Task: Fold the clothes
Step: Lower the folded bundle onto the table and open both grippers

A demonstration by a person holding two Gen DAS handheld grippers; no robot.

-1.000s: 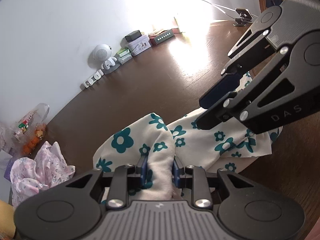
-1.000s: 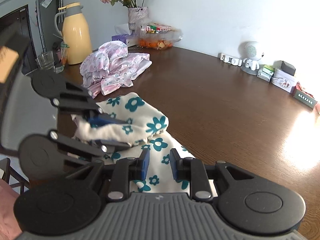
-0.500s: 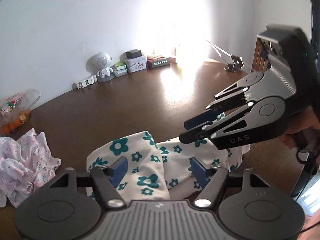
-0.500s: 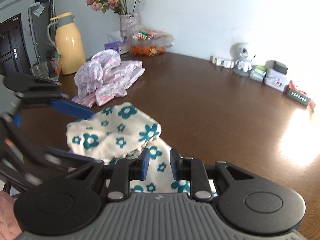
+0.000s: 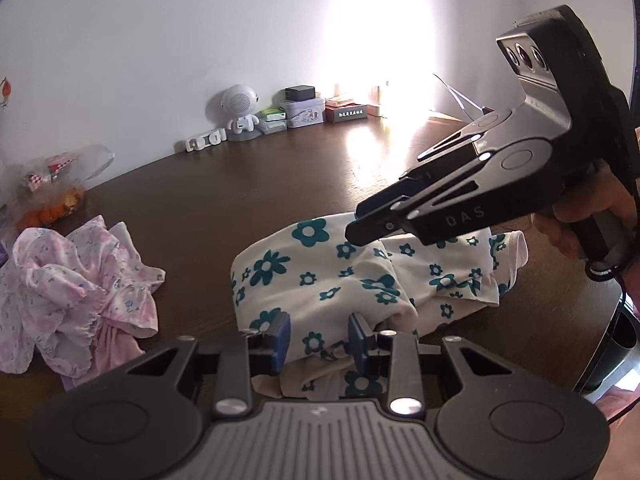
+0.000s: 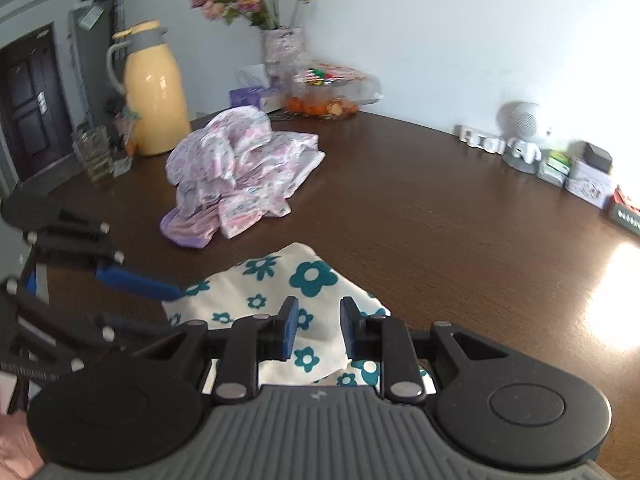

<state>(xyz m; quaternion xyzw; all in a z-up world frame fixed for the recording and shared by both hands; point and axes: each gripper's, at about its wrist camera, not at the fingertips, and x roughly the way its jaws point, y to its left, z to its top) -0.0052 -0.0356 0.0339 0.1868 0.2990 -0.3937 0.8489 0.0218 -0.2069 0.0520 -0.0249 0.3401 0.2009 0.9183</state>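
A cream garment with teal flowers (image 5: 340, 280) lies folded over in a loose heap on the brown table (image 5: 240, 184); it also shows in the right wrist view (image 6: 280, 280). My left gripper (image 5: 319, 340) hovers just above its near edge with a gap between the jaws, holding nothing. My right gripper (image 6: 316, 330) also stands partly open above the cloth and empty. In the left wrist view the right gripper (image 5: 368, 226) hangs over the garment's top. A crumpled pink floral garment (image 5: 76, 292) lies to the left, also in the right wrist view (image 6: 240, 168).
Along the wall stand a white robot figure (image 5: 240, 114), small tins and boxes (image 5: 304, 110) and a bag of oranges (image 5: 52, 200). A yellow thermos (image 6: 154, 92), glasses (image 6: 96, 152) and a flower vase (image 6: 282, 50) stand at the table's far left.
My left gripper let go of the flowered cloth, opened wide, then narrowed and drew back. My right gripper opened slightly and lifted. The garment now rests on the table.
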